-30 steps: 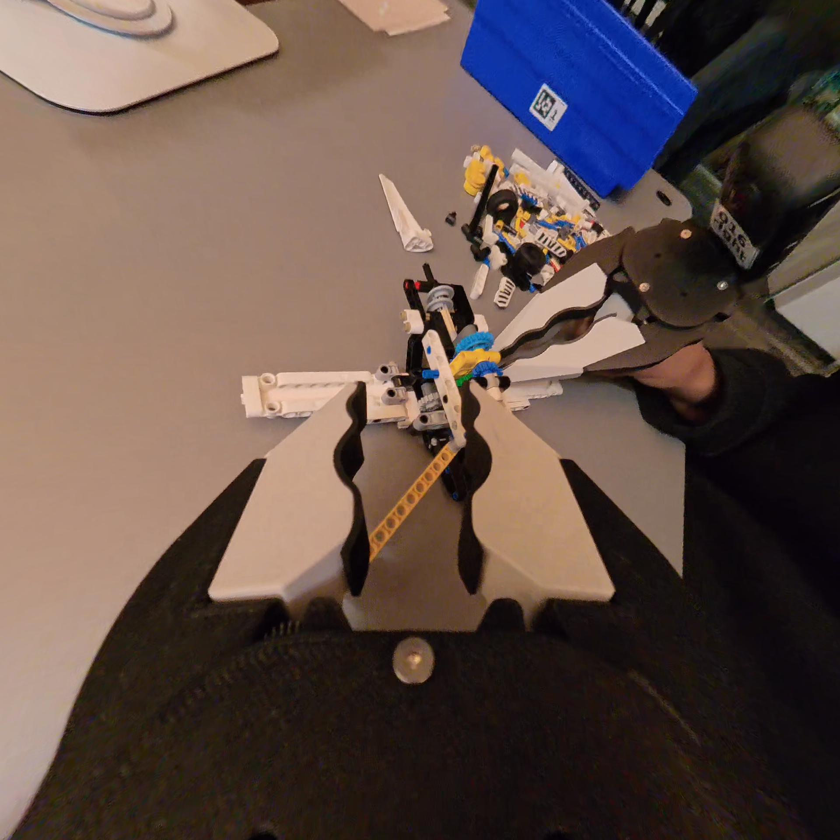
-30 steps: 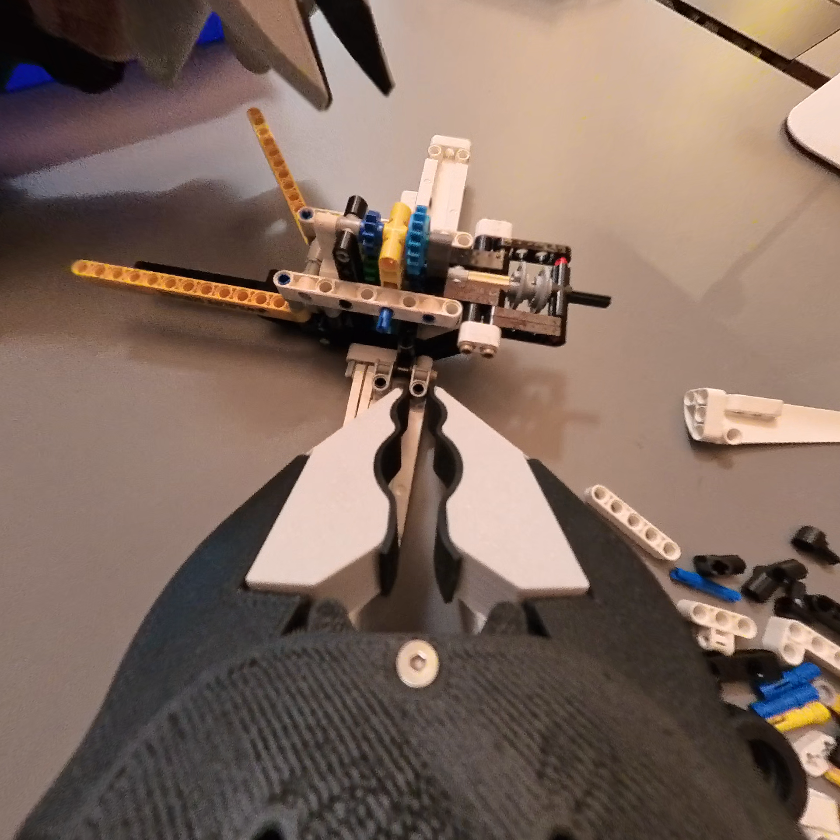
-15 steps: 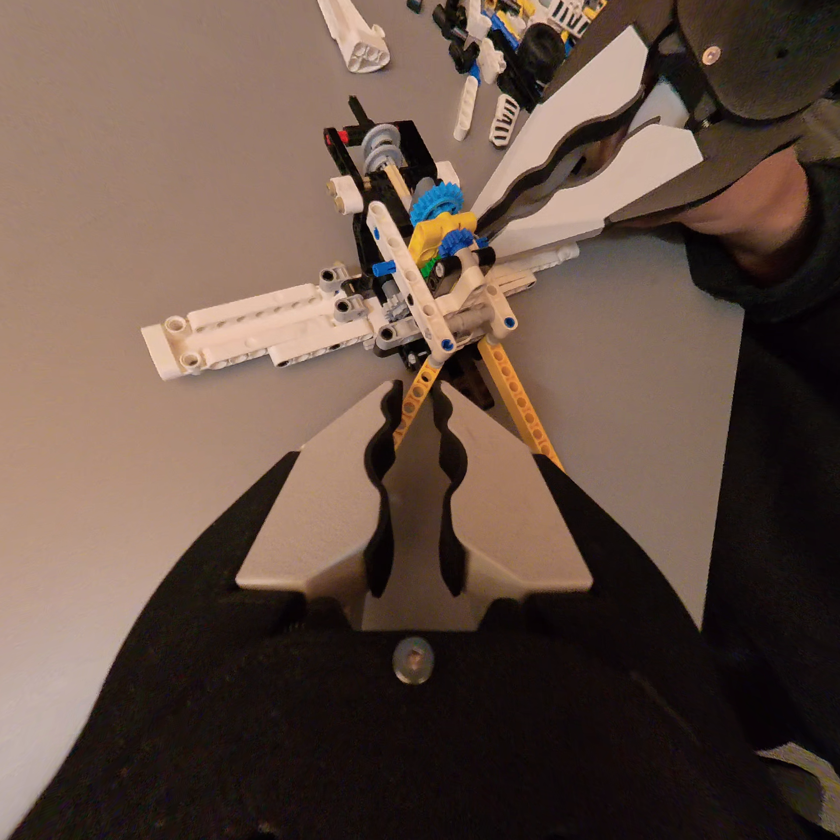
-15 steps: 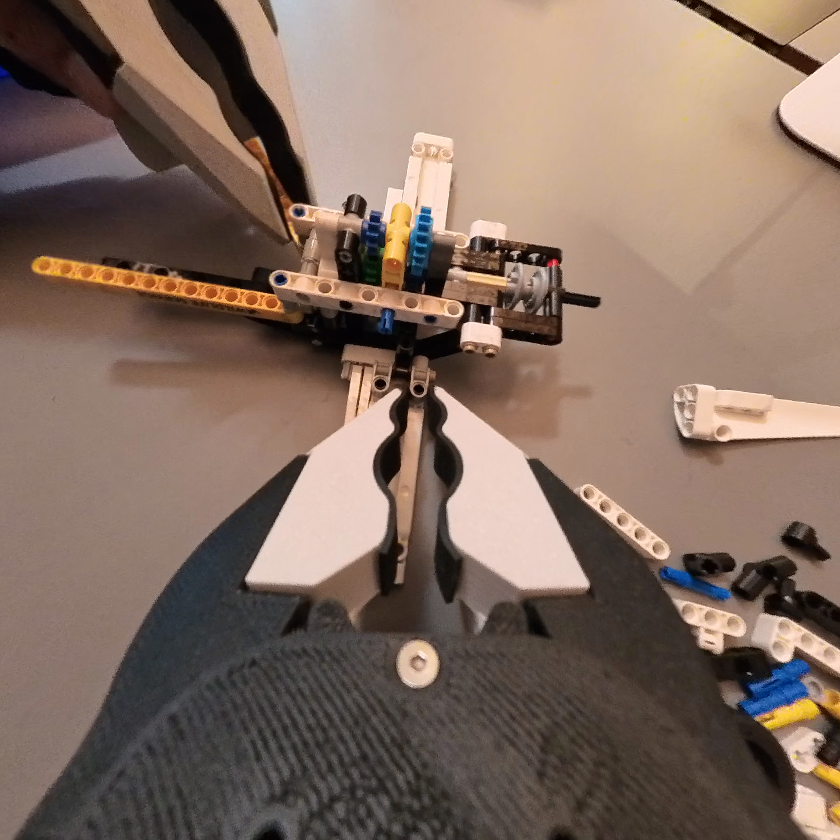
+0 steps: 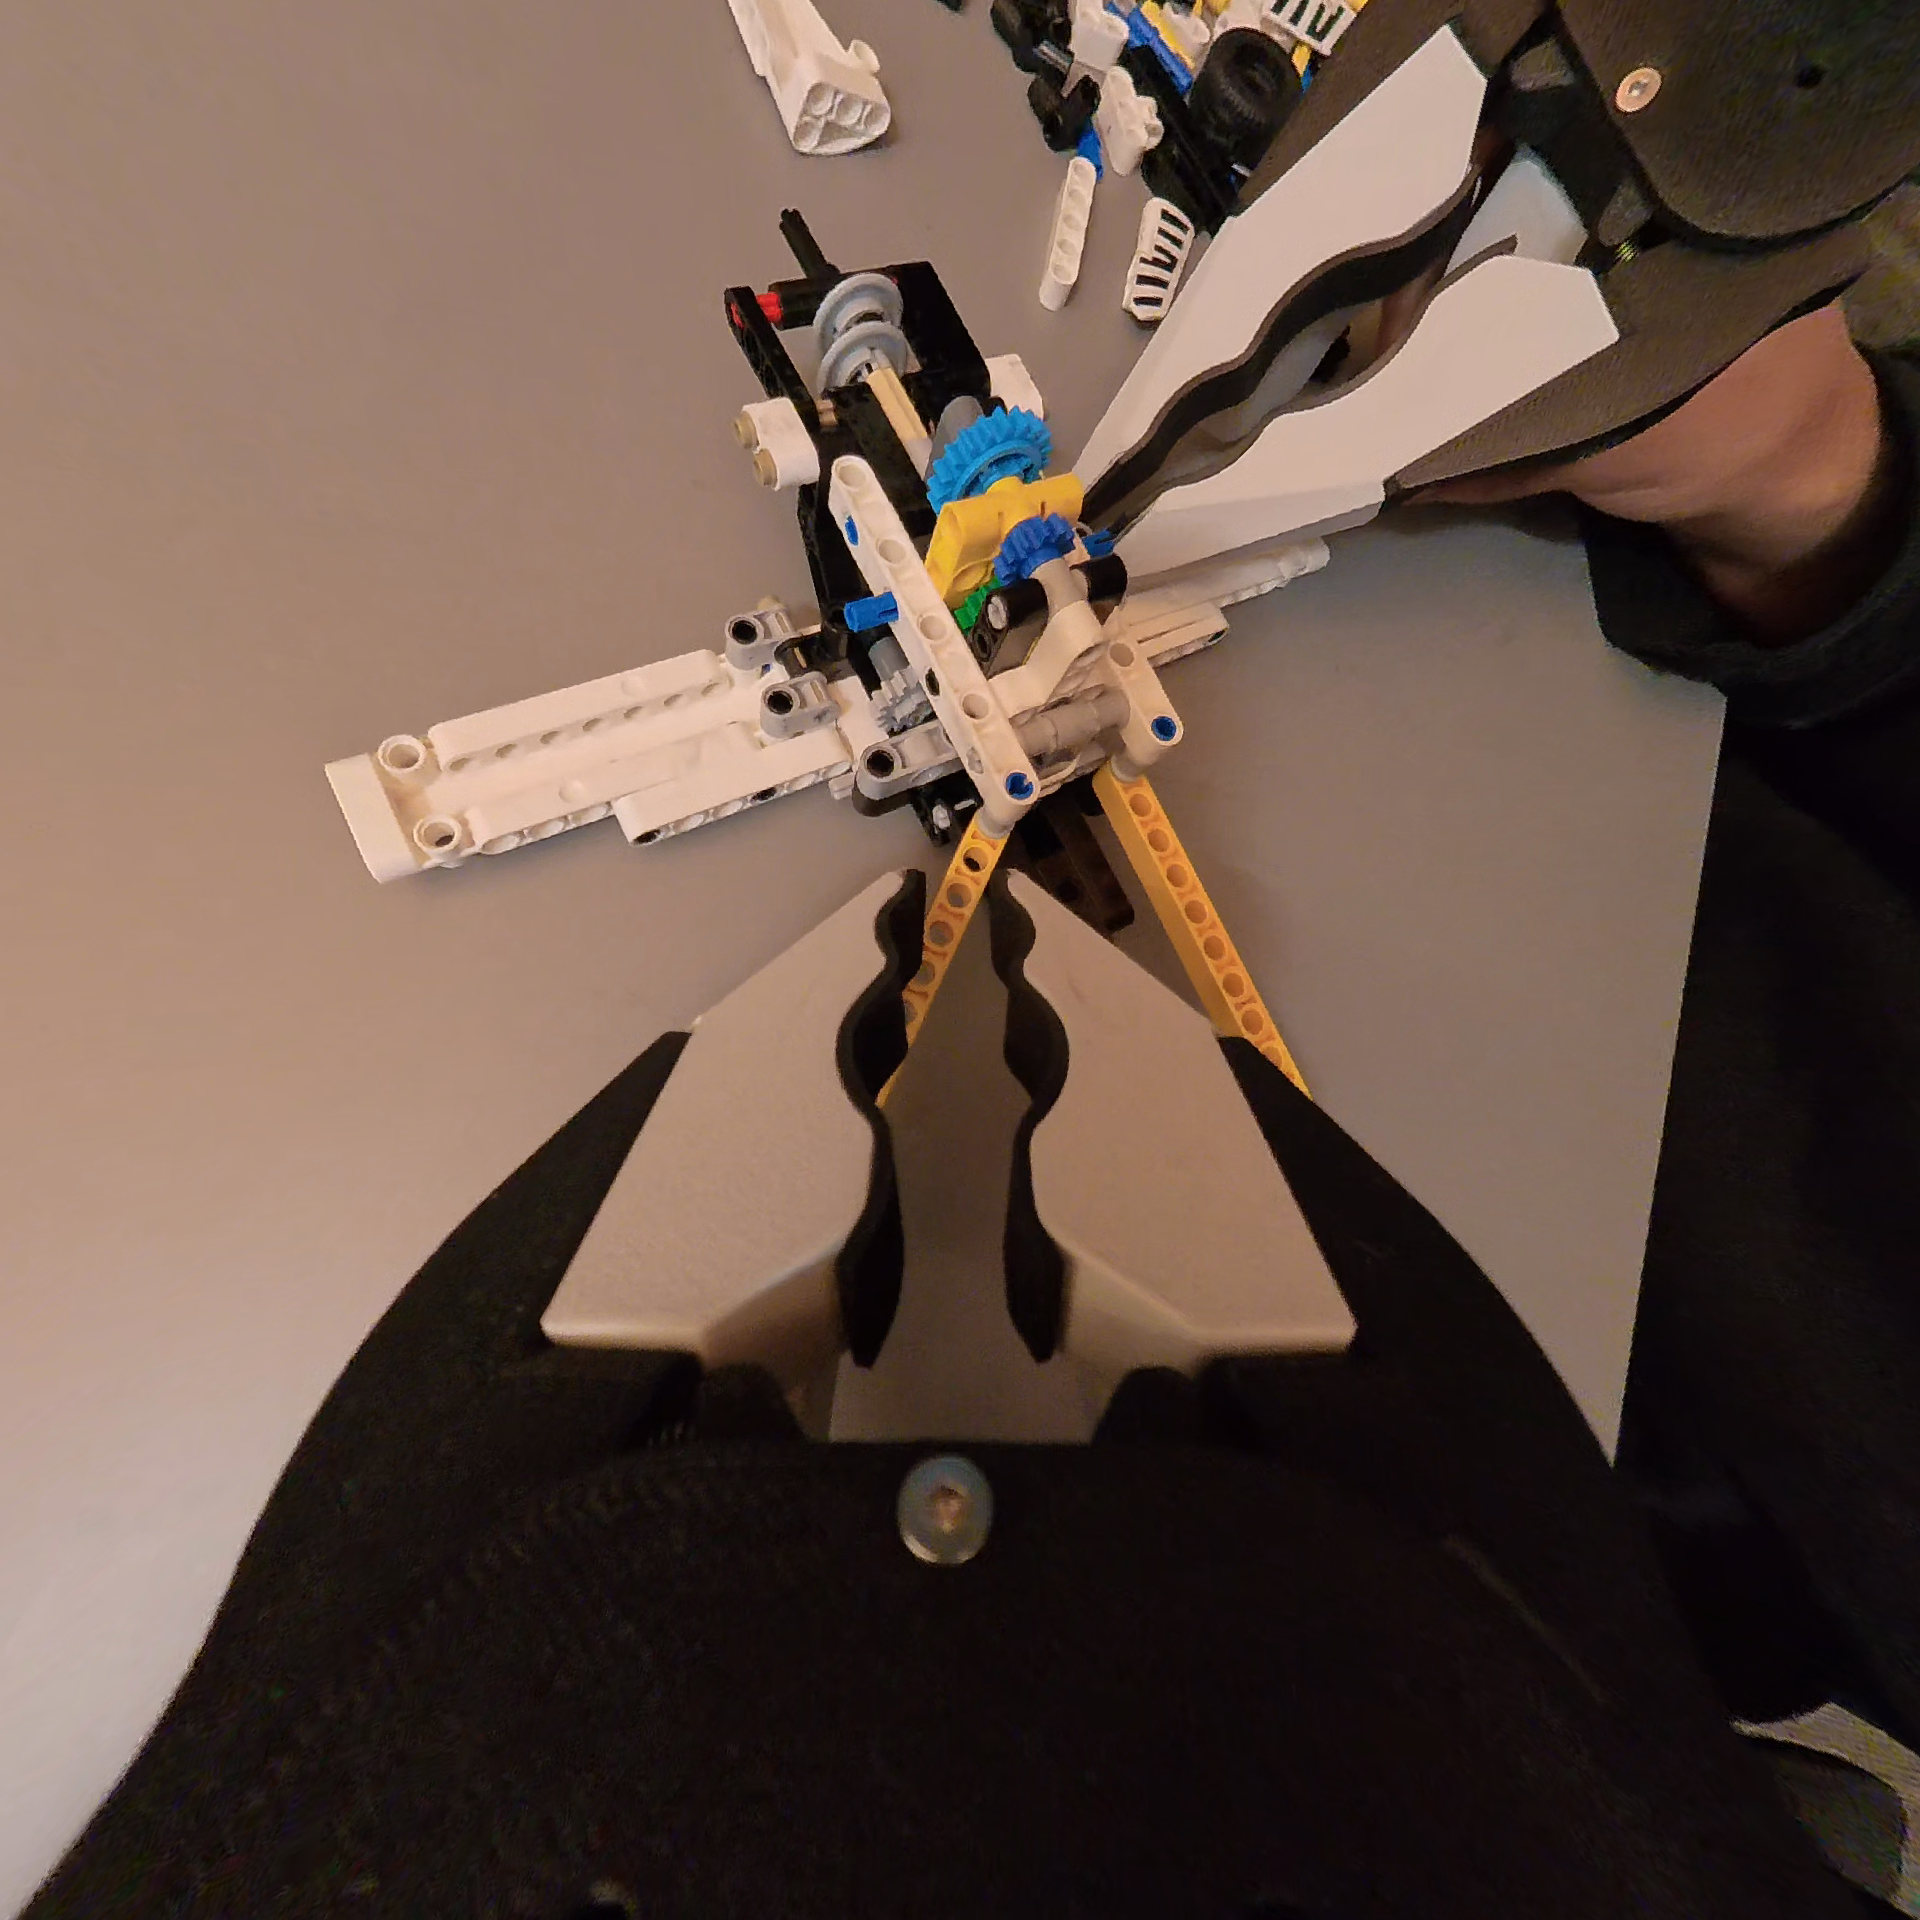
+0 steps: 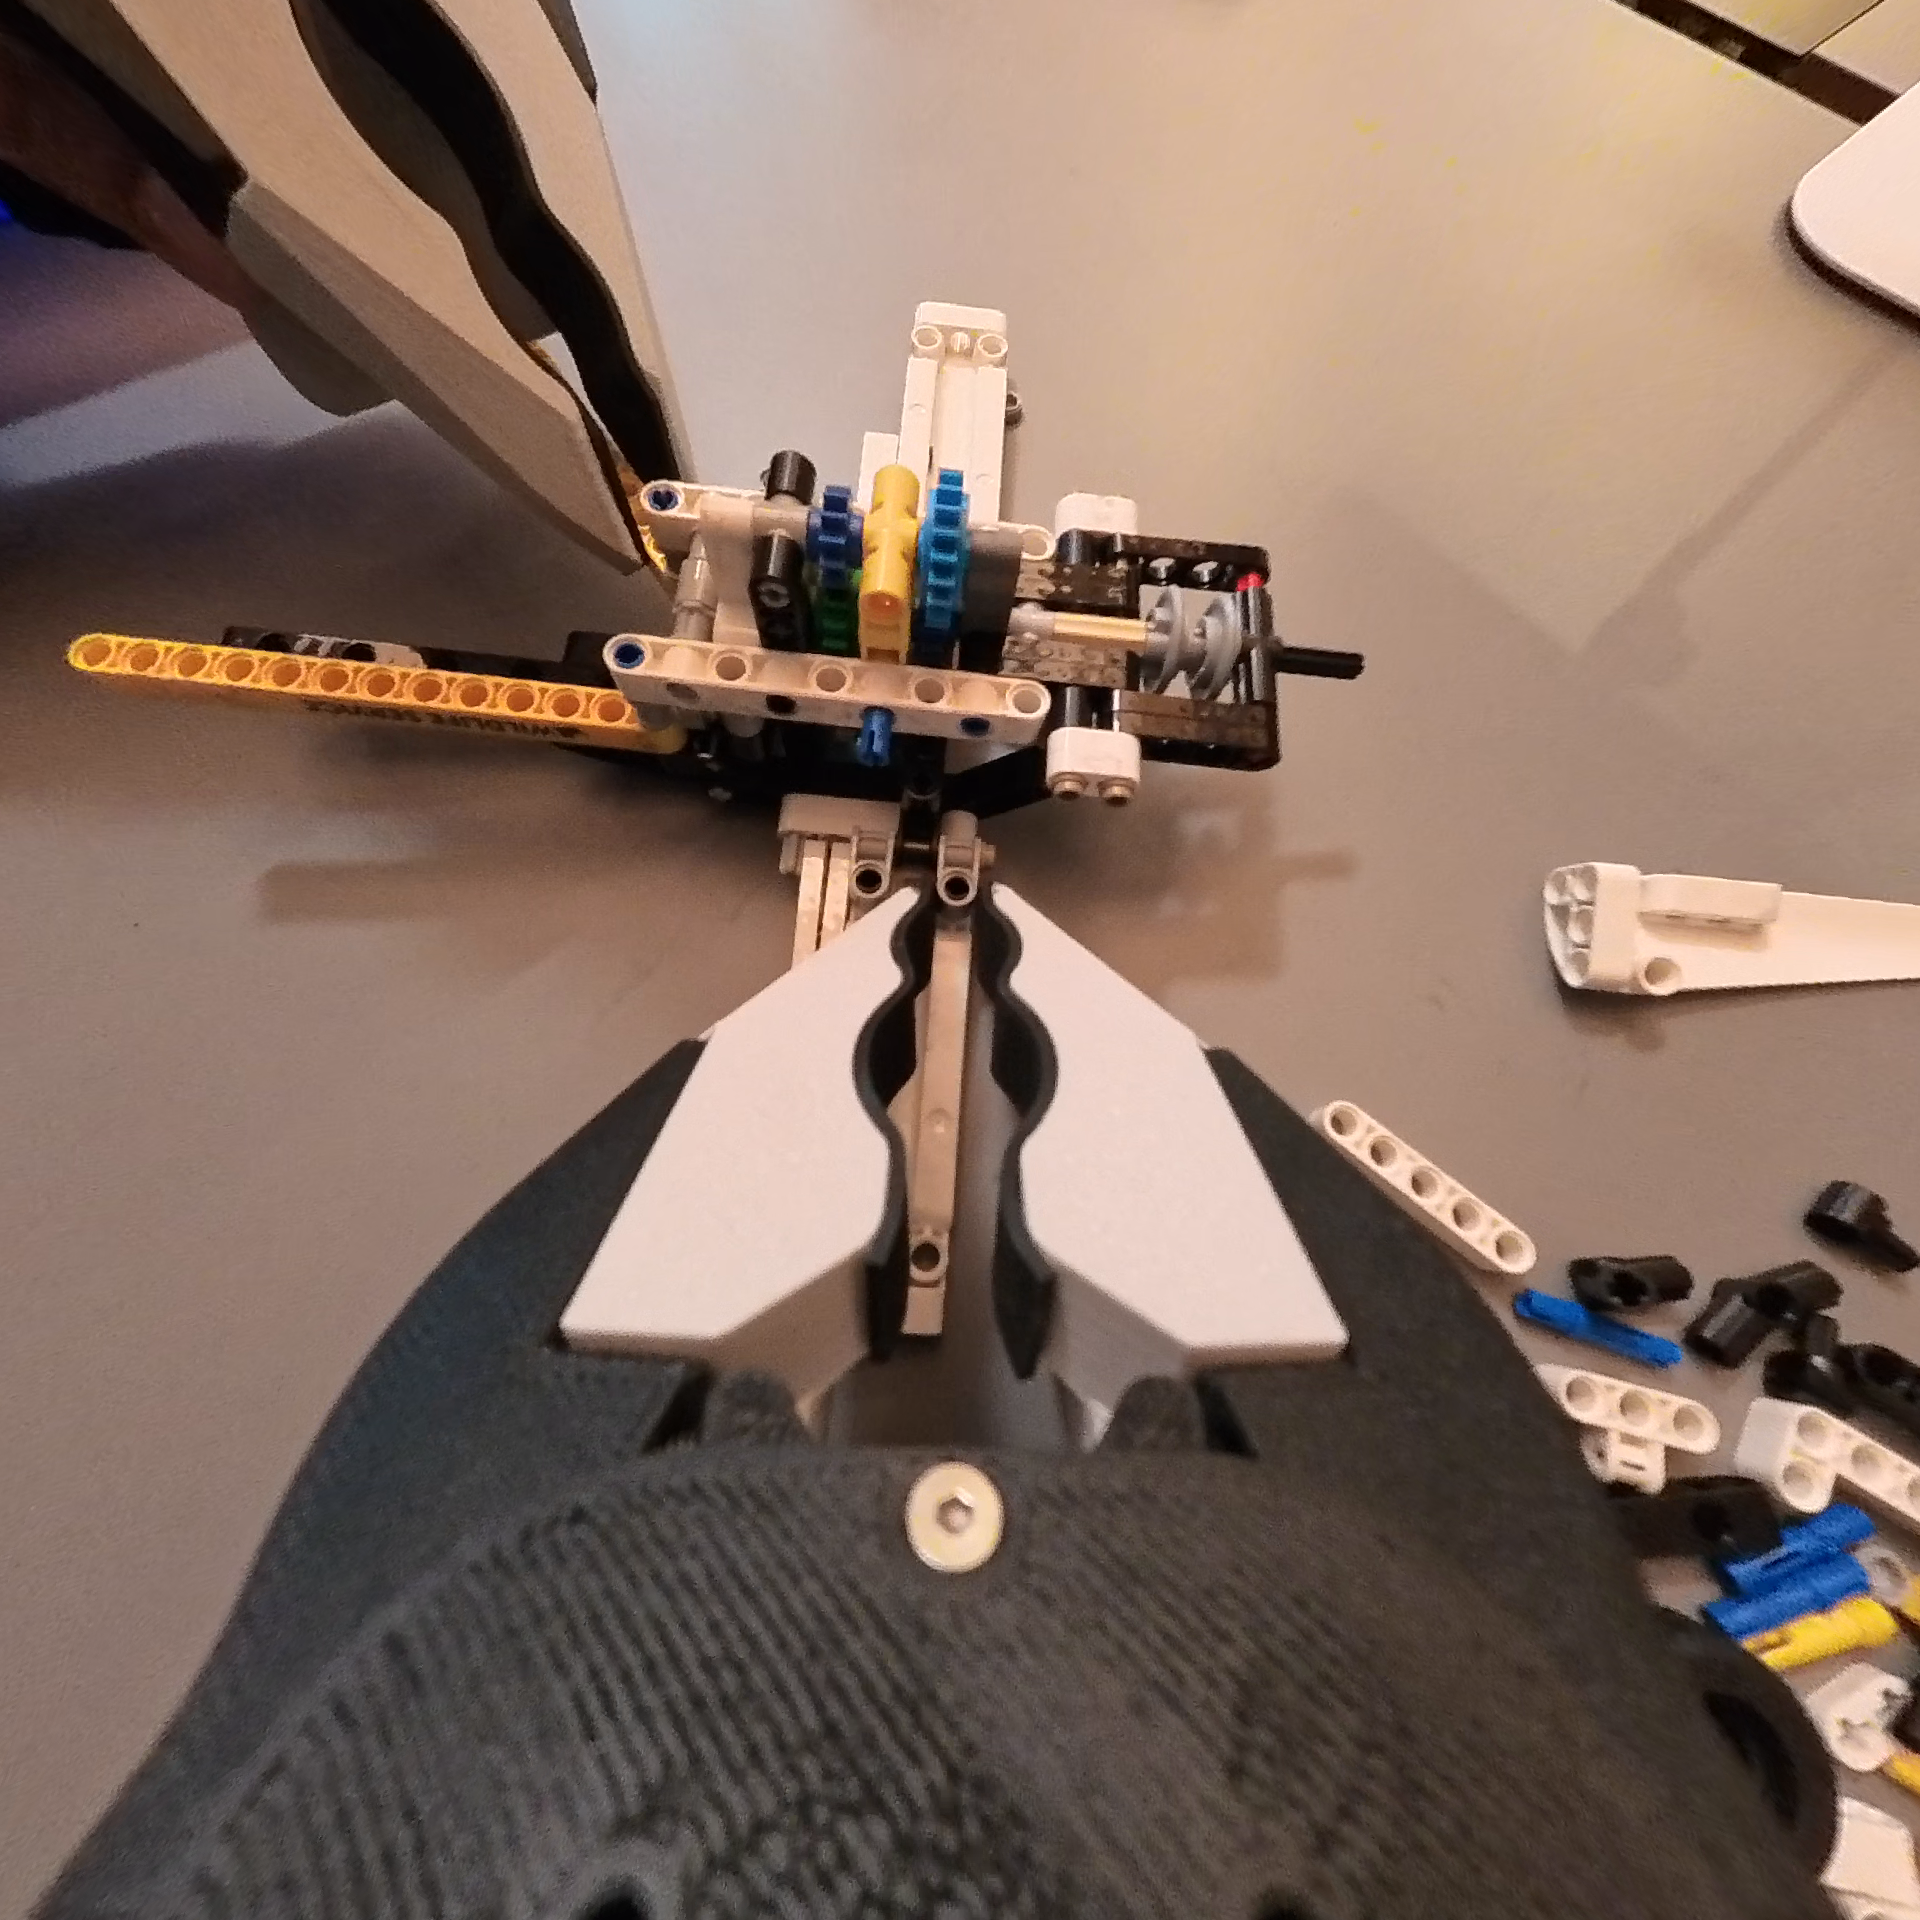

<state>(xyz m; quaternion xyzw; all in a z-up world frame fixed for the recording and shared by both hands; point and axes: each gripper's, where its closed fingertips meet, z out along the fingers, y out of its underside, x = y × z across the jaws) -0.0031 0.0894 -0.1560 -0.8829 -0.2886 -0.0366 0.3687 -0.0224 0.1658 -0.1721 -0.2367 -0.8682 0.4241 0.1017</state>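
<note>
A toy-brick model [image 5: 914, 623] with a black frame, white beams, blue gears and a yellow block lies on the grey table [image 5: 312, 416]. My left gripper [image 5: 958, 899] is shut on a thin yellow beam [image 5: 948, 935] that sticks out of the model's near end. A second yellow beam [image 5: 1195, 914] runs beside it to the right. My right gripper [image 6: 948, 914] is shut on a pale beam [image 6: 940, 1039] that projects from the side of the model [image 6: 883, 623]. The right gripper also shows in the left wrist view [image 5: 1096, 509], its tips against the model beside the gears.
A pile of loose small parts [image 6: 1766, 1455] lies to the right of the right gripper and also shows in the left wrist view [image 5: 1143, 83]. A loose white wing-shaped panel [image 6: 1714, 935] lies near it. A white rounded object [image 6: 1860, 208] sits at the table's far right. My hands' fingertips stand some 9 cm from each other.
My left gripper has moved in along the yellow beam and its pads have come together on it. The right gripper has kept its hold on the pale beam.
</note>
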